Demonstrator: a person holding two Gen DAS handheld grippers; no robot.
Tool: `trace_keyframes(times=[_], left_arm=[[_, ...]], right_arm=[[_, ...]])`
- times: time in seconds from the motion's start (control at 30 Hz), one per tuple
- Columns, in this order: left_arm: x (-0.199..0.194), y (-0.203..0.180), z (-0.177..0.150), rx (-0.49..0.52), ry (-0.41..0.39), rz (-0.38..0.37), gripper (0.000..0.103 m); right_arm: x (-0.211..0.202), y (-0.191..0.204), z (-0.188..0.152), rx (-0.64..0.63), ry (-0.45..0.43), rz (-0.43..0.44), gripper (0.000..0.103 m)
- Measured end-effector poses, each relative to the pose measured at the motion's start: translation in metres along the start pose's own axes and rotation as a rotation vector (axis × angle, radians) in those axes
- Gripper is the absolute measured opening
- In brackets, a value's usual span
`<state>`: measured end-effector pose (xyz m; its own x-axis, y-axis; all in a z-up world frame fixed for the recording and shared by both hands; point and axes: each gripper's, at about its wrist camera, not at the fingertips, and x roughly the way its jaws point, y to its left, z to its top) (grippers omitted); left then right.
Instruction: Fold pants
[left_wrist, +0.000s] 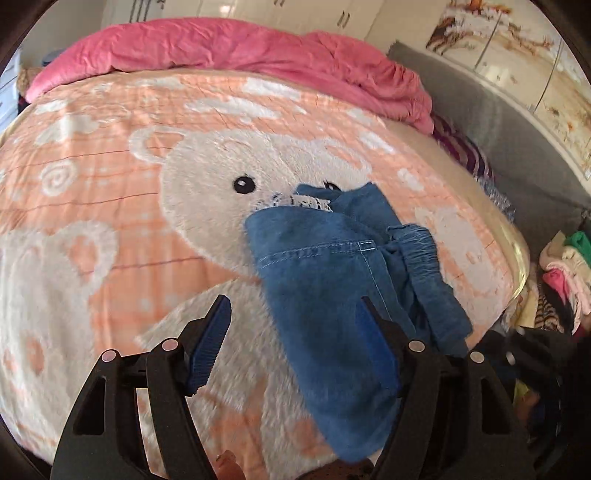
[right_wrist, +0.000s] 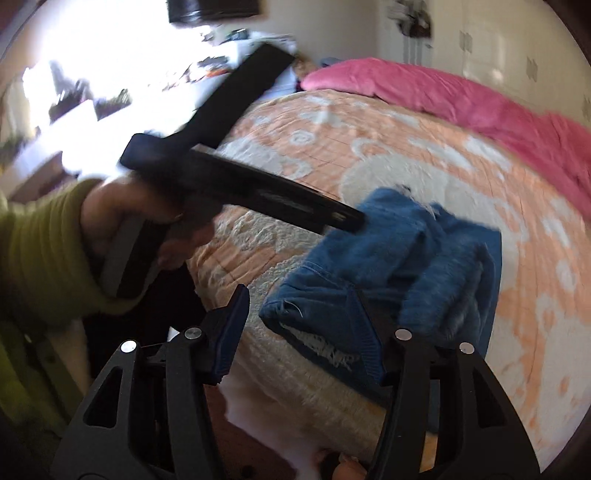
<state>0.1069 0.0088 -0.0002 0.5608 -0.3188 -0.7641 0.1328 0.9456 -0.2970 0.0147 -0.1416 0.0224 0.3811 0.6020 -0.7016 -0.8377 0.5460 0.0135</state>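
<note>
Blue denim pants lie folded into a thick bundle on the peach bear-print blanket of a bed. My left gripper is open just above the bundle's near end; its right finger rests over the denim. In the right wrist view the pants show a frayed hem. My right gripper is open at the bundle's near corner, its right finger over the cloth. The left gripper's body reaches in from the left, held by a hand in a green sleeve.
A pink quilt lies bunched along the bed's far edge. A grey headboard and a pile of clothes sit to the right. A bright window and a cluttered desk are beyond the bed's left side.
</note>
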Motion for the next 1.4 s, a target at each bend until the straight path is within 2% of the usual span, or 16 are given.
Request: trace_keyframes(times=[0.1,0.17,0.2,0.23,0.33,0.5,0.57,0.63,0.7,0.73,0.8,0.87,1.03,1.1,1.23,1.4], left_arm=[[0.018,-0.009,0.006,0.033,0.040,0.024,0.069],[0.029,-0.011,0.007,0.036,0.059,0.028,0.069],[0.034,-0.011,0.006,0.032,0.067,0.035,0.069],[0.038,-0.010,0.005,0.019,0.076,0.032,0.069],[0.041,-0.007,0.004,0.008,0.078,0.024,0.070],[0.043,-0.007,0.003,0.007,0.063,0.023,0.072],[0.043,-0.008,0.003,0.005,0.055,0.027,0.072],[0.039,-0.010,0.003,0.007,0.053,0.030,0.071],[0.036,-0.011,0.003,0.010,0.046,0.031,0.071],[0.034,-0.012,0.003,0.012,0.042,0.029,0.071],[0.032,-0.015,0.001,0.017,0.036,0.026,0.071],[0.028,-0.018,0.001,0.024,0.027,0.024,0.071],[0.018,-0.026,-0.001,0.048,0.005,0.019,0.071],[0.013,-0.029,-0.002,0.056,-0.005,0.017,0.071],[0.005,-0.033,-0.003,0.066,-0.022,0.022,0.071],[0.000,-0.032,-0.004,0.062,-0.035,0.029,0.071]], right_arm=[[0.016,0.008,0.000,-0.103,0.061,-0.074,0.048],[0.030,0.005,-0.008,-0.135,0.127,-0.127,0.031],[0.036,0.001,-0.014,-0.114,0.168,-0.103,0.016],[0.037,-0.002,-0.017,-0.091,0.178,-0.078,0.011],[0.028,-0.003,-0.026,-0.071,0.180,-0.057,0.005],[0.034,-0.017,-0.041,0.060,0.180,-0.009,0.005],[0.034,-0.022,-0.041,0.105,0.170,0.018,0.008],[0.029,-0.022,-0.038,0.129,0.165,0.055,0.019],[0.020,-0.024,-0.034,0.153,0.154,0.073,0.026],[0.013,-0.025,-0.032,0.166,0.136,0.077,0.033],[-0.006,-0.028,-0.028,0.203,0.079,0.086,0.038],[-0.020,-0.036,-0.025,0.223,0.040,0.067,0.040],[-0.050,-0.067,-0.021,0.313,-0.033,-0.057,0.056],[-0.056,-0.083,-0.023,0.378,-0.048,-0.120,0.059],[-0.061,-0.117,-0.037,0.503,-0.057,-0.193,0.059],[-0.047,-0.134,-0.044,0.530,-0.022,-0.223,0.061]])
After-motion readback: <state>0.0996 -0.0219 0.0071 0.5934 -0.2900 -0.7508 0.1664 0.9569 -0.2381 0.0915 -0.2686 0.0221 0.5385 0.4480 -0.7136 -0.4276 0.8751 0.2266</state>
